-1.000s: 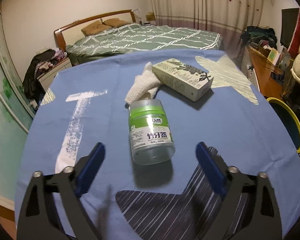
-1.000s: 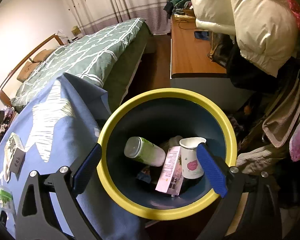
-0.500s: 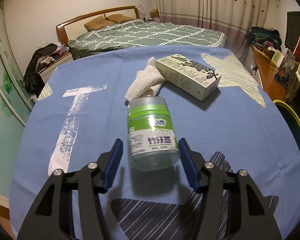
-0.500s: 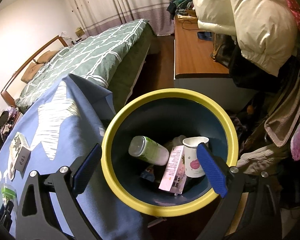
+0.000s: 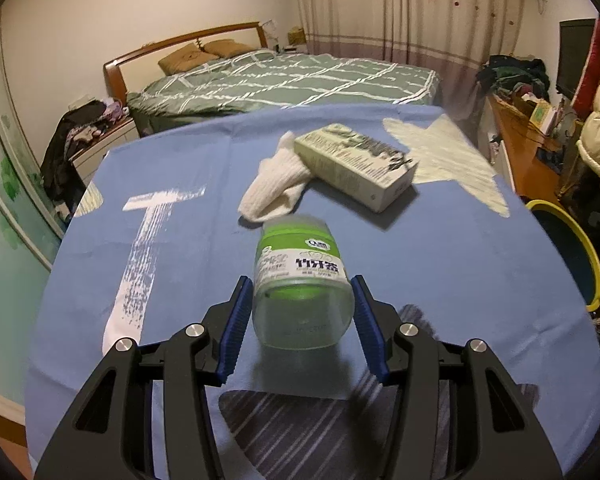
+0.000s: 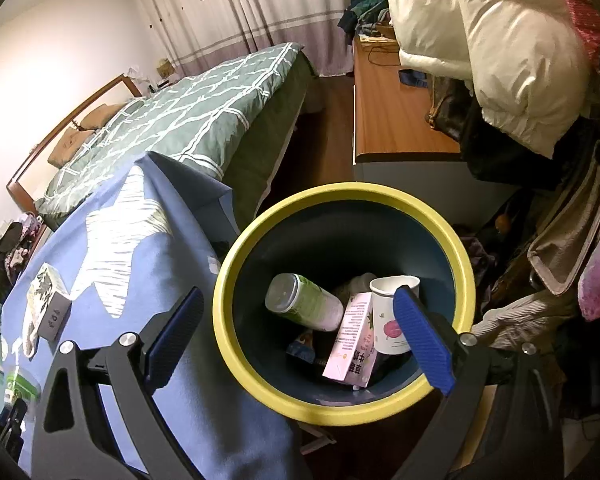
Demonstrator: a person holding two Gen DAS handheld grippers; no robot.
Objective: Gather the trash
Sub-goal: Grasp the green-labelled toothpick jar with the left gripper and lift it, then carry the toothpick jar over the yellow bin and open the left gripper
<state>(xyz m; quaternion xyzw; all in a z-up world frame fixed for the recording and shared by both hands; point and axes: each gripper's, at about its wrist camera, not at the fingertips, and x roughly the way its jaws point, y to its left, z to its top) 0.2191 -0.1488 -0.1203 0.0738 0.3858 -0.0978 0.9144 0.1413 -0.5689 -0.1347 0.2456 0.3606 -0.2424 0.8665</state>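
Note:
In the left wrist view my left gripper (image 5: 302, 320) is shut on a clear plastic jar (image 5: 300, 284) with a green label, lying on its side on the blue tablecloth (image 5: 180, 264); both blue pads press its base. Behind it lie a white crumpled cloth (image 5: 276, 188) and a pale green carton box (image 5: 356, 166). In the right wrist view my right gripper (image 6: 300, 340) hangs open over the yellow-rimmed bin (image 6: 452, 248), with nothing between its fingers. Inside the bin lie a green bottle (image 6: 304, 304), a pink carton (image 6: 354, 344) and a paper cup (image 6: 390, 316).
The bin stands at the table's right edge, its rim (image 5: 580, 240) also showing in the left wrist view. A bed (image 5: 284, 80) lies beyond the table. A wooden desk (image 6: 392, 120) with a puffy white jacket (image 6: 480, 40) and bags crowd the right side.
My left gripper has closed from wide open onto the jar and come a little nearer to it. The right gripper stays open over the bin, shifted slightly.

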